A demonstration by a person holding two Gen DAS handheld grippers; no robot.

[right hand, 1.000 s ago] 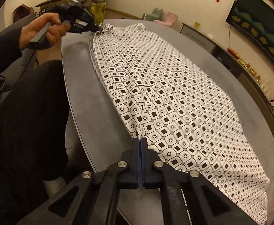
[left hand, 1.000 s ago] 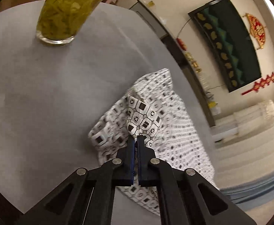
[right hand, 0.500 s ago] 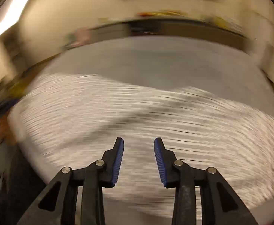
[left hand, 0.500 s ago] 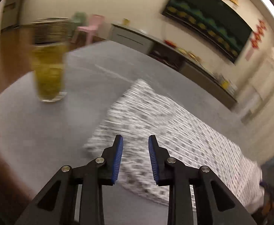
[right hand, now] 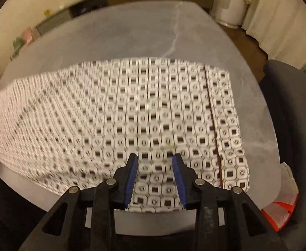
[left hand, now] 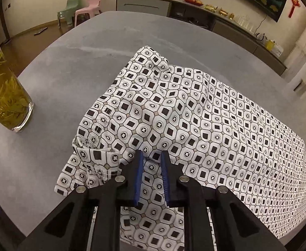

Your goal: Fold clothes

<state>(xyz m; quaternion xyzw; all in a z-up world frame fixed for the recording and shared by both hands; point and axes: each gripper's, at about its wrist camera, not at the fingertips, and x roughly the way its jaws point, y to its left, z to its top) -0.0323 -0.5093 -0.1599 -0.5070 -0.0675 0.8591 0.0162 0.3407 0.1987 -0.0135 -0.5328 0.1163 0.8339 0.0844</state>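
Fig. Both wrist views, one moment of the fold.

Table (left hand: pixel 73 48): grey, rounded, w/ a pale vein across the far half in the right wrist view. It carries everything below.

Garment (left hand: pixel 194 125): white cloth w/ black-square print, spread long across the table. Near edge lies at the table rim and, in the left wrist view, appears to overhang it at the lower right. One end is bunched and partly turned over, w/ a rumpled hem just left of the left claw. In the right wrist view a dark seam line (right hand: pixel 212 121) runs down the cloth near its right end; that view is motion-blurred, esp. at left.

Glass (left hand: pixel 5 102): tall, holding yellow-green liquid and leaves, standing on the table well apart from the bunched end, near the table edge.

Left claw (left hand: pixel 151 177): jaws parted, nothing between them, over the near edge of the cloth.

Right claw (right hand: pixel 154 177): jaws parted wider, empty, above the cloth's near edge.

Risks (judgement):
- Overhanging edge may drag the smooth-looking cloth off the table.
- A pinch at the bunched end could catch one layer only, giving a skewed fold.
- A wide leftward sweep could tip the glass, wetting the cloth.
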